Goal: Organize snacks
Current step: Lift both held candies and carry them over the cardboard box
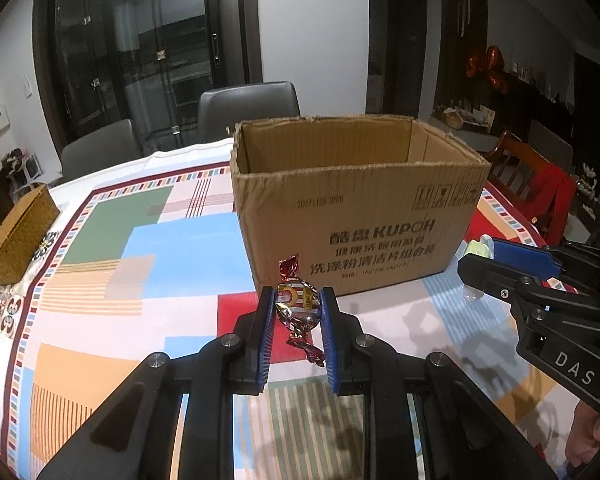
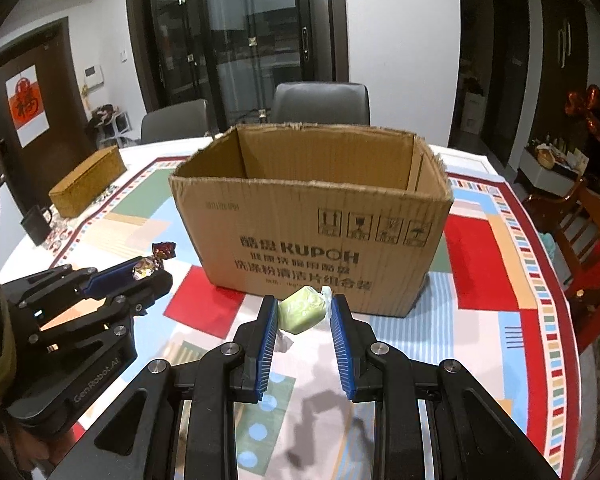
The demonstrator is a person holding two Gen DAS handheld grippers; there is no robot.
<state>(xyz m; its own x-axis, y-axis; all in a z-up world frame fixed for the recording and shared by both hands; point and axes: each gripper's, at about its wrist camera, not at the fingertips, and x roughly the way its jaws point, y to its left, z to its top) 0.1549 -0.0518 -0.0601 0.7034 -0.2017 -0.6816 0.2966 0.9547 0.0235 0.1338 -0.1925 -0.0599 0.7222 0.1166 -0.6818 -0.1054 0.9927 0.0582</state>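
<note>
Left wrist view: table under a colour-block tablecloth (image 1: pixel 172 240); open-topped KUPOH cardboard box (image 1: pixel 360 216) upright mid-table, interior floor hidden by its walls; woven rattan box (image 1: pixel 18 236) well apart at the far left edge; left gripper (image 1: pixel 298 308) just in front of the box, jaws narrow, clamped on a foil-wrapped twist candy (image 1: pixel 298 304), red twisted ends sticking out above and below. Right wrist view: right gripper (image 2: pixel 304 312) near the box's front wall, jaws pinching a green wrapped candy (image 2: pixel 302 313).
</note>
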